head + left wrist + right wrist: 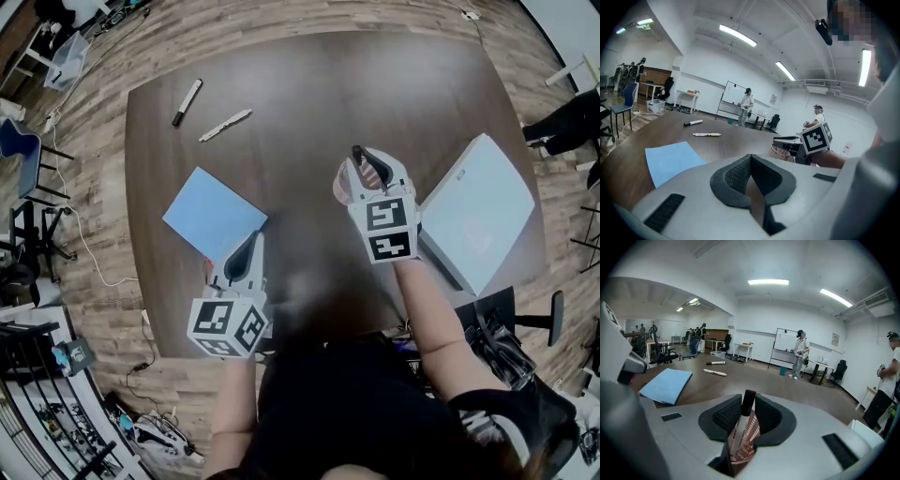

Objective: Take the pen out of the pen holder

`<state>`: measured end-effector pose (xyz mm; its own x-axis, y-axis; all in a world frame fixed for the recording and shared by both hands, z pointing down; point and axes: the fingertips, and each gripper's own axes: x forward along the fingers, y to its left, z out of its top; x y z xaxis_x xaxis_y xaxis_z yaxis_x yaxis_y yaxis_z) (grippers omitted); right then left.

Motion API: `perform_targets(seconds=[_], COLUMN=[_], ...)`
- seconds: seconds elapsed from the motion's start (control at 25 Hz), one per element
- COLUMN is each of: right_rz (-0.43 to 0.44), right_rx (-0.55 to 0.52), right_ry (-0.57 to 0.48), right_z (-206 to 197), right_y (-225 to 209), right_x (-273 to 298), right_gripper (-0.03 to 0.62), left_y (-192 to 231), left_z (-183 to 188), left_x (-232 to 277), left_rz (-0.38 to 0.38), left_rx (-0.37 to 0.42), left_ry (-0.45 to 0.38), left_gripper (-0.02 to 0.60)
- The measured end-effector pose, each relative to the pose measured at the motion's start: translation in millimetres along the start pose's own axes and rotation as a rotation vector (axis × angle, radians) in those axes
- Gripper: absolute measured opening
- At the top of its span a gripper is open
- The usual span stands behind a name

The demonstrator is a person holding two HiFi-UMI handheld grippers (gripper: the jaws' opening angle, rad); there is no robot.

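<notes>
Right gripper view: looking straight along the jaws at the pen (748, 405), standing near upright between the pads of the right gripper (748, 398), black cap uppermost at the fingertips. Running its long axis up and down, crosswise to the jaws' line of closing, and leaning only slightly. Clasping it narrowly, by the look of it, with both pads lying against the cap. Sitting with its lower length down inside the pink mesh pen holder (751, 434), directly beneath the jaws and partly between them. Calling, most likely, for a straight pull upward along the pen's own axis, so as not to tip or drag the pen holder. Judging the pen holder light enough to rise with the pen if the lift goes askew.

Head view: showing the pen's tip poking out just beyond the fingertips, with the pen holder right under them. Hovering well apart, off to the left and nearer the person: the left gripper (249, 246), just beside the near corner of a blue folder (214, 214), jaws together with nothing between them. Making the right hand plainly the nearer one. Lying far ahead and to the left of both grippers on the table (309, 84): a marker (187, 102) and a white pen (225, 125).
</notes>
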<state>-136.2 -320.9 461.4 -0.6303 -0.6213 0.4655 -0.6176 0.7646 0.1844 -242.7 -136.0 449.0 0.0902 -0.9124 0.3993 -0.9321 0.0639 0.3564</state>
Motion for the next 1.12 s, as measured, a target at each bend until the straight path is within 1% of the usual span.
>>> perform_targets(seconds=[0.24, 0.44, 0.68, 0.84, 0.96, 1.12], right_rz=[0.012, 0.015, 0.006, -0.002, -0.026, -0.093], right_rx=[0.018, 0.020, 0.046, 0.090, 0.114, 0.093], right_ry=[-0.030, -0.078, -0.173, -0.255, -0.306, -0.342], right_z=[7, 18, 41, 57, 67, 75], right_y=[0, 1, -5, -13, -23, -40], right_x=[-11, -27, -59, -87, -110, -139], right_gripper=[0.086, 0.086, 0.086, 0.086, 0.086, 0.084], left_y=[-3, -9, -28, -44, -55, -67], left_z=[2, 4, 14, 20, 24, 25], left_x=[-6, -11, -14, -15, -15, -14], left_rz=[0.001, -0.006, -0.041, -0.076, -0.104, -0.146], left_rx=[0.004, 0.004, 0.027, 0.051, 0.066, 0.079], left_ry=[-0.006, -0.021, -0.047, -0.064, -0.072, -0.075], left_gripper=[0.015, 0.015, 0.015, 0.015, 0.015, 0.015])
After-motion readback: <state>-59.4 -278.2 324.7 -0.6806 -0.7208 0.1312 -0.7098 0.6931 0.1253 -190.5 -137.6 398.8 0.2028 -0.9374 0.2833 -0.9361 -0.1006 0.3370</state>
